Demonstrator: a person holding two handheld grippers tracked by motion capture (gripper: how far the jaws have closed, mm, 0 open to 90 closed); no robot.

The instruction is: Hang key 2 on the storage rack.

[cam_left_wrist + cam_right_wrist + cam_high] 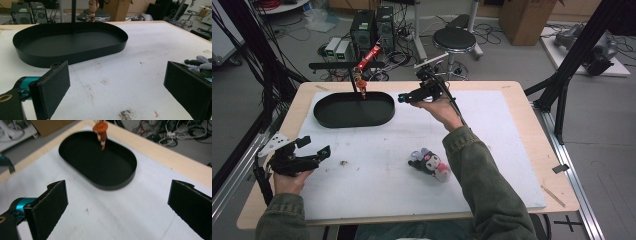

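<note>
Looking down from the high view, we have a small plush toy (430,163) lying on the white mat (377,190) toward the near edge of the table (532,150), a little right of the middle, while the black oval tray (354,109) sits near the far left corner with a little figurine (361,86) hanging over its far rim from a black stand (337,65). Our right gripper (403,98) is held up near the far edge, just beside the tray's right end, jaws standing wide apart with nothing between them; in the right gripper view it looks down on the tray and the dangling figurine. Our left gripper (314,146) hovers low over the near left corner, also spread wide and empty, and its own view catches the plush toy (200,63) peeking past the right jaw. We judge the toy to be the thing to move: it looks soft, light and squashy, unlikely to break but apt to deform and slip out if pinched at an ear or limb. We would close on the bulk of its body, across the narrower width, pressing deep enough for the pads to bite into the stuffing. Being light, it should lift without strain, though it may flop or swing once clear of the mat.
</note>
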